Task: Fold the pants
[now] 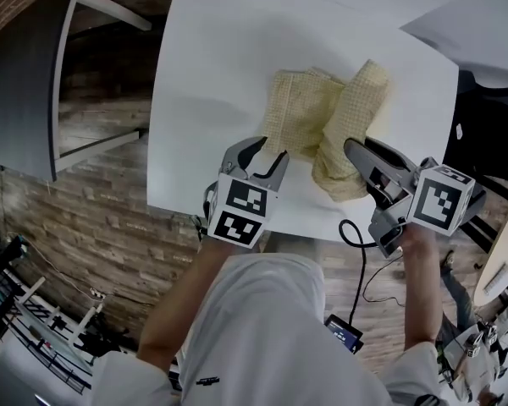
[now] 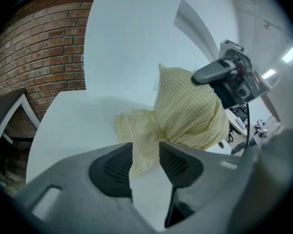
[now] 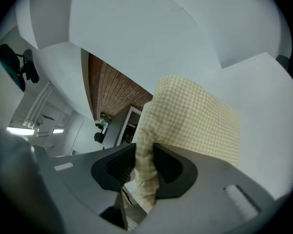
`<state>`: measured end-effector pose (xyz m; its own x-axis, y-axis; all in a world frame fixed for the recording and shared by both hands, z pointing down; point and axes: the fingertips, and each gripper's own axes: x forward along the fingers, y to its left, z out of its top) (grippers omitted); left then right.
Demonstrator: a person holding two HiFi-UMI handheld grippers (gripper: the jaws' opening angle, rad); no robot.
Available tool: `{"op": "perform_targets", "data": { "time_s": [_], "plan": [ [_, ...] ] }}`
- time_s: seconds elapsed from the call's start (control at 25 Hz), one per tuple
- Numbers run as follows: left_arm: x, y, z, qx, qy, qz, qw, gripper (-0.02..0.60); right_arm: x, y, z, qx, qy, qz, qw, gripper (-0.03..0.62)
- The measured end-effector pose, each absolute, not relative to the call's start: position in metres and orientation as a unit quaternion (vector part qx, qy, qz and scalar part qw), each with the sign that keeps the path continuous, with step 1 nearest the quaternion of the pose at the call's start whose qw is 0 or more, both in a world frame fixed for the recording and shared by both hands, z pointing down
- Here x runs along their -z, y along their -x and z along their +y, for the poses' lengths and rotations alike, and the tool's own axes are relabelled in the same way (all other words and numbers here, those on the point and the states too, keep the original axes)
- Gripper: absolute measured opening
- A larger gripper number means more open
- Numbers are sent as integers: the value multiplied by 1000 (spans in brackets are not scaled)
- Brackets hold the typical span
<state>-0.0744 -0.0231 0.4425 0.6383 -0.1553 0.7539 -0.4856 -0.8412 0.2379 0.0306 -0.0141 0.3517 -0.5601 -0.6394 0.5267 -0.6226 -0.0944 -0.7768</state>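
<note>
Head view: the near edge of the tabletop (image 1: 203, 83) is partly hidden behind the left hand-held gripper (image 1: 269, 149) and the right hand-held gripper (image 1: 349, 155). The raised fold of the pants (image 1: 356, 100) conceals one jaw of the right one.

Open white table (image 1: 207, 66) left of and beyond the heaped yellow pants (image 1: 309, 112), their raised fold near the left gripper (image 1: 273, 147).

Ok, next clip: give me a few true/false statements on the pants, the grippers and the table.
1. The right gripper grips a fold of the yellow checked pants. True.
2. The left gripper also holds fabric. False: its jaws stand apart with nothing between them.
3. The pants lie flat and neatly folded. False: they are bunched, with one part lifted off the table.
4. The table is white. True.
</note>
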Motion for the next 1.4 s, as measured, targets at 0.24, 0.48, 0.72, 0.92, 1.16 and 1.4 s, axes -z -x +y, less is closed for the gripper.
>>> {"op": "perform_targets", "data": {
  "time_s": [0.24, 0.48, 0.72, 0.92, 1.16, 1.4],
  "plan": [
    [-458, 116, -55, -385, -875, -187, 226, 179, -378, 32, -62, 579, 436, 689, 13, 121],
    [-454, 128, -68, -386, -877, -179, 222, 179, -386, 51, -65, 576, 441, 688, -15, 121],
    [-464, 121, -77, -376, -885, -162, 222, 179, -427, 26, -53, 472, 544, 684, -118, 75],
    [-477, 97, -73, -373, -883, -142, 246, 179, -455, -9, -36, 423, 609, 653, -153, 21],
    [-516, 106, -62, -430, -870, -150, 188, 179, -505, -43, 3, 463, 627, 608, -150, 8],
    [-522, 116, -64, -411, -863, -185, 228, 178, -535, -45, 9, 509, 589, 620, -98, 8]
  ]
}}
